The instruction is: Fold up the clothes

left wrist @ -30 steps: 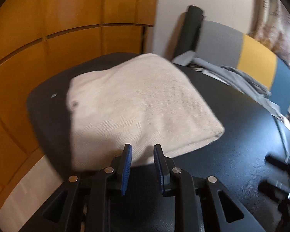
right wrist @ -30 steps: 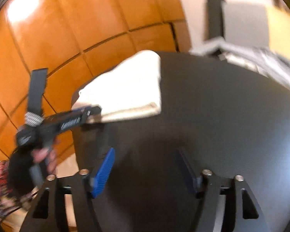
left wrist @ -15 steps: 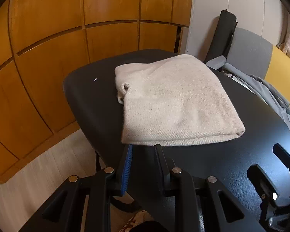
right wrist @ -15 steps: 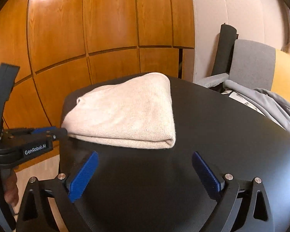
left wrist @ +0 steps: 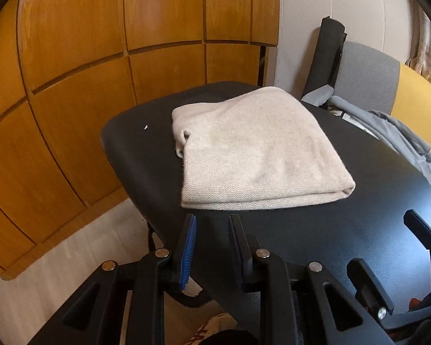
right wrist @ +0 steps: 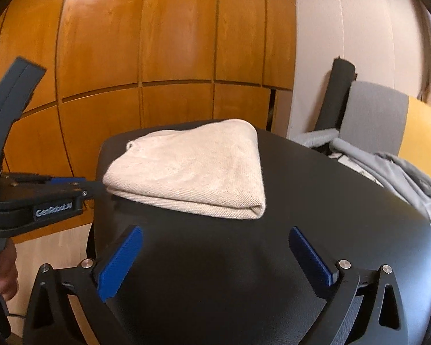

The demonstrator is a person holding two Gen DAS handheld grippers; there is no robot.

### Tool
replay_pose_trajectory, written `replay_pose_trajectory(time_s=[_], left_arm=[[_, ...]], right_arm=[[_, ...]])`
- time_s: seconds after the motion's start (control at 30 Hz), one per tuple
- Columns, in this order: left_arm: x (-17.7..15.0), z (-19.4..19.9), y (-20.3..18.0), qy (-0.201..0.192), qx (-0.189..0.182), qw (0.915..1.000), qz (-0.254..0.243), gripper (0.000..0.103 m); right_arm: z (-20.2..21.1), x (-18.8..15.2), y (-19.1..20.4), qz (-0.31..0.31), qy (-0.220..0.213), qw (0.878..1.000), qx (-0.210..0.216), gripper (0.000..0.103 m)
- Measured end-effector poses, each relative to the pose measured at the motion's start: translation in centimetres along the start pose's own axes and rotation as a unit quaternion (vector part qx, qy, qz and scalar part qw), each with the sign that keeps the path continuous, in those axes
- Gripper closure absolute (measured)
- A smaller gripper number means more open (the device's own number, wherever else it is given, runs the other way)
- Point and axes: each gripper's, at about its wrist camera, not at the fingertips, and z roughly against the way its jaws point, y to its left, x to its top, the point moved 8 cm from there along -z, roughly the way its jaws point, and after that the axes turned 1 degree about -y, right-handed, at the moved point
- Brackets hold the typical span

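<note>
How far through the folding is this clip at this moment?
Done: the beige garment lies folded into a compact stack on the black table. In hand: nothing. The left gripper has a narrow empty gap just short of the fold, and the right gripper, whose jaws have just been opening, stands wide and empty. Left: the grey clothes heaped at the table's far edge look unfolded.

Beige knit cloth (left wrist: 258, 149) on a black table (left wrist: 344, 230). Orange wood-grain panels (left wrist: 86, 57) at ten o'clock. At two o'clock, a grey and yellow chair (left wrist: 367, 80) with grey clothing (left wrist: 393, 129). Blue pads (right wrist: 120, 261).
</note>
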Motion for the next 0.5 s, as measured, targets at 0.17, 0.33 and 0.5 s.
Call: replay_pose_trajectory(time_s=[0.17, 0.33, 0.5], left_arm=[[-0.3, -0.1, -0.5, 0.009, 0.007, 0.9999, -0.008, 0.080], [-1.0, -0.9, 0.0, 0.038, -0.015, 0.9985, 0.036, 0.080], [-0.6, -0.4, 0.6, 0.015, -0.012, 0.9984, 0.054, 0.081]], right_arm=[[-0.3, -0.1, 0.1, -0.001, 0.001, 1.000, 0.003, 0.000], [-0.4, -0.1, -1.0, -0.031, -0.002, 1.000, 0.001, 0.000], [-0.4, -0.2, -1.8, -0.048, -0.002, 0.999, -0.001, 0.000]])
